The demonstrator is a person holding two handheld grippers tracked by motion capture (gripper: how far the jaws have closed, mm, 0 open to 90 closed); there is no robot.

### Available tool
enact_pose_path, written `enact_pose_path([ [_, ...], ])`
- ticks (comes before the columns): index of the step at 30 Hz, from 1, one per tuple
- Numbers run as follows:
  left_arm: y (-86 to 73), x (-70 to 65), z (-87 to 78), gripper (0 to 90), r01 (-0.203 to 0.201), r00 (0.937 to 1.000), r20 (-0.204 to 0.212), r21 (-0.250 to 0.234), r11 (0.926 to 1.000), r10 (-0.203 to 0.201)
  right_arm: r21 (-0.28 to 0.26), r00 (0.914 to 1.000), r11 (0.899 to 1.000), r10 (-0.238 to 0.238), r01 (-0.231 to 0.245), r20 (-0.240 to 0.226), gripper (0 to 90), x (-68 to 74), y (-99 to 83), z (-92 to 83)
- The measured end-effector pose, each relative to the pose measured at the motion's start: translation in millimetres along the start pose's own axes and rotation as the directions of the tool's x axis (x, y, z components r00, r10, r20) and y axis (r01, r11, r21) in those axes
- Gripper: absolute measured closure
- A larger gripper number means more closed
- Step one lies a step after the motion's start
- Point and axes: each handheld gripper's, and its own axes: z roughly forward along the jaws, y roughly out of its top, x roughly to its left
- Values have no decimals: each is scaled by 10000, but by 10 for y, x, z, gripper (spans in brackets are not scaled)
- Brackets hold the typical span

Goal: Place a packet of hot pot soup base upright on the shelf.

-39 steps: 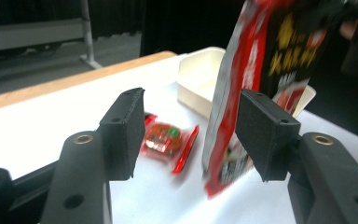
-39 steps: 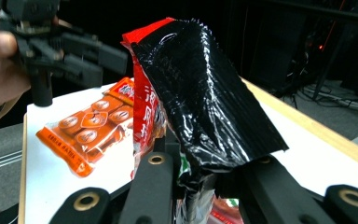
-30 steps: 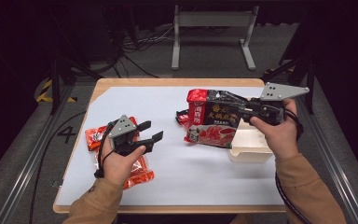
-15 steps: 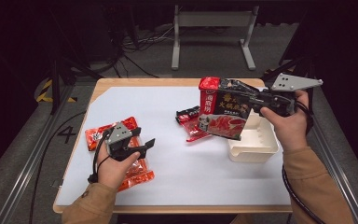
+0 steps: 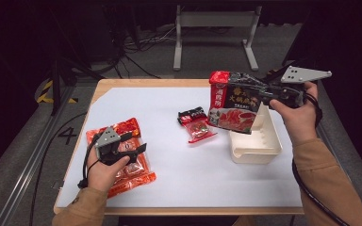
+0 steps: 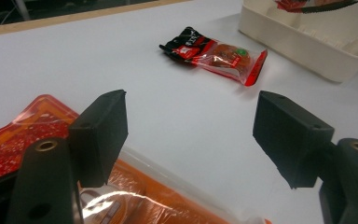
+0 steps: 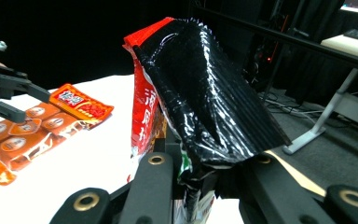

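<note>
Pouch clenched upright in right claw above tub, red top skyward; left claw released.

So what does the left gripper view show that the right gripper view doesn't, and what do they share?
Left gripper view alone: the small red snack packet, the cream tray, and the left gripper open. Right gripper view alone: the right gripper shut on the big black-and-red bag, and the floor behind. Both: the orange packs and white tabletop.
</note>
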Motion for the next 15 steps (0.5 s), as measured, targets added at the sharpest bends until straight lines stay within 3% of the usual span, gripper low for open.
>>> enact_pose_path([
  [5,-30,42,-84,270,206,9997,-154,-109,9997,-208,40,9992,9993,-368,368,137,793,-116,42,-14],
  [15,-91,76,-205,269,429,9982,-417,-186,9989,-436,118,9984,9990,-433,429,358,793,-316,29,-53],
])
